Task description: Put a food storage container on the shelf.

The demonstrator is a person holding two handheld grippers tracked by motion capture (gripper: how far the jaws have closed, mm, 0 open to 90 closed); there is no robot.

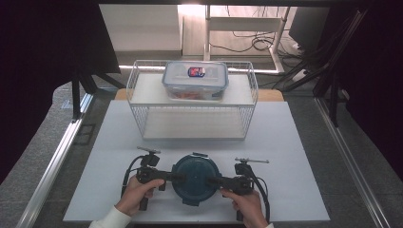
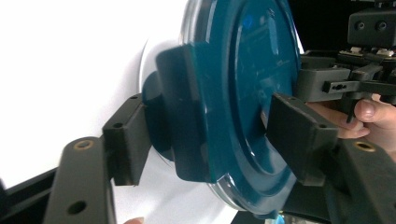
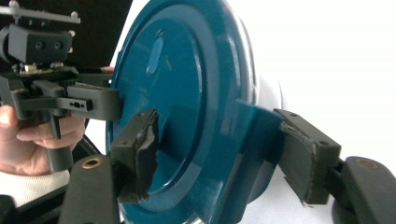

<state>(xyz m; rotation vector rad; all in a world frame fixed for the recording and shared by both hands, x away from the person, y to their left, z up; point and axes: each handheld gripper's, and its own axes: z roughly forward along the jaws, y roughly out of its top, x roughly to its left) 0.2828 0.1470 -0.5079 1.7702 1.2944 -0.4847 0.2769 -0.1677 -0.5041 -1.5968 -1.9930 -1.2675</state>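
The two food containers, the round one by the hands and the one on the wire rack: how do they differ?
The round container has a dark teal lid; the rectangular container has a clear lid with a red and blue label. The round one sits on the white table, the rectangular one on the wire rack's upper shelf. The left claw and right claw straddle the round one's side flaps; nothing touches the rectangular one. Both are lidded.

A big white table [image 1: 294, 142] holds a wire basket rack [image 1: 142, 107] at the back, with a clear box [image 1: 195, 80] on its top shelf, and a round blue container [image 1: 195, 178] at the front.
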